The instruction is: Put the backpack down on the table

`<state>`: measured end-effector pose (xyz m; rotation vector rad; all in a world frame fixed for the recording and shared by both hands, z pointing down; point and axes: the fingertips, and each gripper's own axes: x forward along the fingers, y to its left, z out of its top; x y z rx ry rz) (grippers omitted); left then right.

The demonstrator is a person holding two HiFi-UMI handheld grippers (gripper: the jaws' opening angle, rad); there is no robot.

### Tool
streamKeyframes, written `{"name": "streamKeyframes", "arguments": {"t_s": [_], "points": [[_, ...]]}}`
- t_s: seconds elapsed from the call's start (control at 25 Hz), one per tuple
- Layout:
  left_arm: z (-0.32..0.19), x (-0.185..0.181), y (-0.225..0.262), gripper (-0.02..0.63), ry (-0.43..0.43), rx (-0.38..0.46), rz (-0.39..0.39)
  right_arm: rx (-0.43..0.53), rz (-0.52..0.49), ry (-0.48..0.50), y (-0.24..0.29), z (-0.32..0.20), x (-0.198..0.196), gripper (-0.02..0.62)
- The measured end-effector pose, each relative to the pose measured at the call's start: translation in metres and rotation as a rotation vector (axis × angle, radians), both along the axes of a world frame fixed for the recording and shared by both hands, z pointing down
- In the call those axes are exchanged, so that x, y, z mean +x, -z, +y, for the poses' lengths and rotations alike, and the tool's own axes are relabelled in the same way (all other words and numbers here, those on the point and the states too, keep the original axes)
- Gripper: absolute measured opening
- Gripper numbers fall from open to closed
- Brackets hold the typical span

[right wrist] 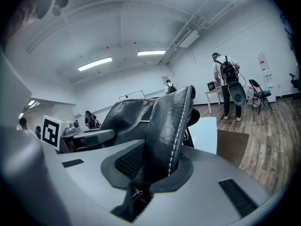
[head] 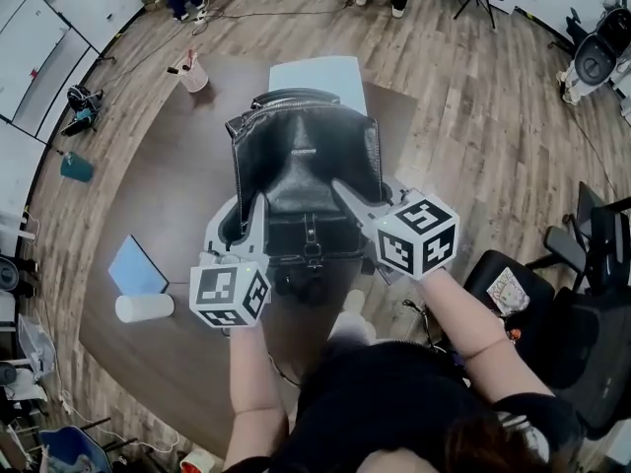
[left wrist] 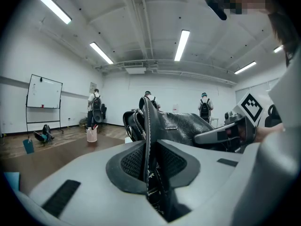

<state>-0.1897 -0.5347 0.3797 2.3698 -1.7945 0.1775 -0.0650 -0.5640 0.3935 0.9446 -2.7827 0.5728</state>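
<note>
A black leather backpack (head: 301, 161) hangs upright over the near half of the brown table (head: 158, 195), held from both sides. I cannot tell whether its base touches the tabletop. My left gripper (head: 246, 217) is shut on the bag's left strap (left wrist: 146, 126), which runs upright between its pads. My right gripper (head: 353, 200) is shut on the broad stitched right strap (right wrist: 176, 121). The bag's body (left wrist: 186, 126) fills the space between the two grippers, and in each gripper view the other gripper shows beyond it.
On the table are a pink cup of pens (head: 193, 72) at the far left, a pale sheet (head: 320, 72) at the far edge, and a blue notebook (head: 136, 264) with a white roll (head: 144, 306) at the near left. A black chair (head: 552, 304) stands at the right. People stand at the room's back.
</note>
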Motion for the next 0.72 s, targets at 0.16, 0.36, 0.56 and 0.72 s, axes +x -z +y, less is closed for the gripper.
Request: {"name": "streamKeyframes", "arguments": {"t_s": [0.16,0.36,0.56,0.72], "points": [[-0.014,-0.002,-0.012,0.083,-0.007,-0.023,0.006,-0.020,0.007,-0.017,-0.011,-0.011,-0.001,0.063],[-0.025,-0.006,-0.022,0.087,-0.003,-0.036,0.002,-0.039,-0.006,-0.023,-0.020,-0.019,-0.002,0.063],[-0.033,-0.010,-0.034,0.106,0.004,-0.068,0.016,-0.070,-0.028,-0.025,-0.029,-0.024,-0.004,0.066],[-0.035,-0.013,-0.044,0.124,0.017,-0.090,0.022,-0.089,-0.038,-0.030,-0.039,-0.026,-0.003,0.075]]}}
